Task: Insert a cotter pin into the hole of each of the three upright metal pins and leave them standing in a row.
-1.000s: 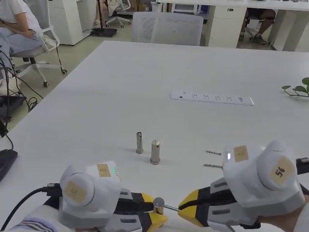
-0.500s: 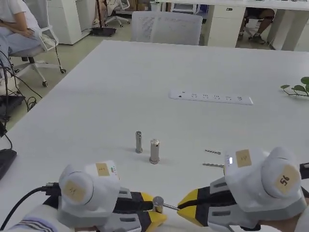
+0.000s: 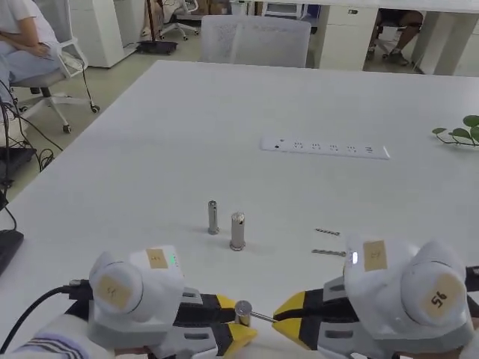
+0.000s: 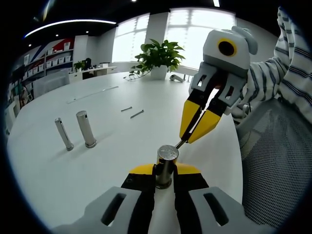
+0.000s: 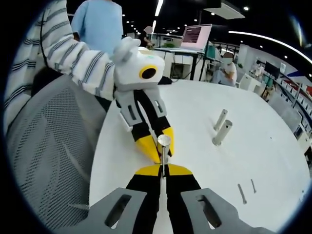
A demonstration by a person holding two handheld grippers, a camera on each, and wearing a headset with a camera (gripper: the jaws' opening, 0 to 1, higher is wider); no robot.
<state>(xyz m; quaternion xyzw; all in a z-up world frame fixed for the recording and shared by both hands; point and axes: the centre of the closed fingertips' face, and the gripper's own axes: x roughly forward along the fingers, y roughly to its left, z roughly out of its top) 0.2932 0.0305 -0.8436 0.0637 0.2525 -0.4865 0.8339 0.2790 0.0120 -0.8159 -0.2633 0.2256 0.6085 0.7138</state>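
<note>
My left gripper (image 3: pixel 236 330) is shut on an upright metal pin (image 3: pixel 242 311) near the table's front edge. My right gripper (image 3: pixel 283 320) is shut on a thin cotter pin (image 3: pixel 261 317), whose tip touches the side of that pin just under its head. In the left gripper view the jaws (image 4: pixel 164 171) clamp the pin (image 4: pixel 166 163), and the cotter pin (image 4: pixel 181 143) reaches it from the right gripper (image 4: pixel 197 122). Farther out on the table stand a thin pin (image 3: pixel 213 218) and a thicker pin (image 3: pixel 237 231), side by side.
Two loose cotter pins (image 3: pixel 327 232) (image 3: pixel 329 253) lie to the right of the standing pins. A white power strip (image 3: pixel 325 148) lies across the middle of the table. A plant (image 3: pixel 460 133) is at the right edge. Office chairs and seated people are beyond the table.
The head view has shifted a little. Both grippers hold the same pose, with the cotter pin's tip still at the held pin.
</note>
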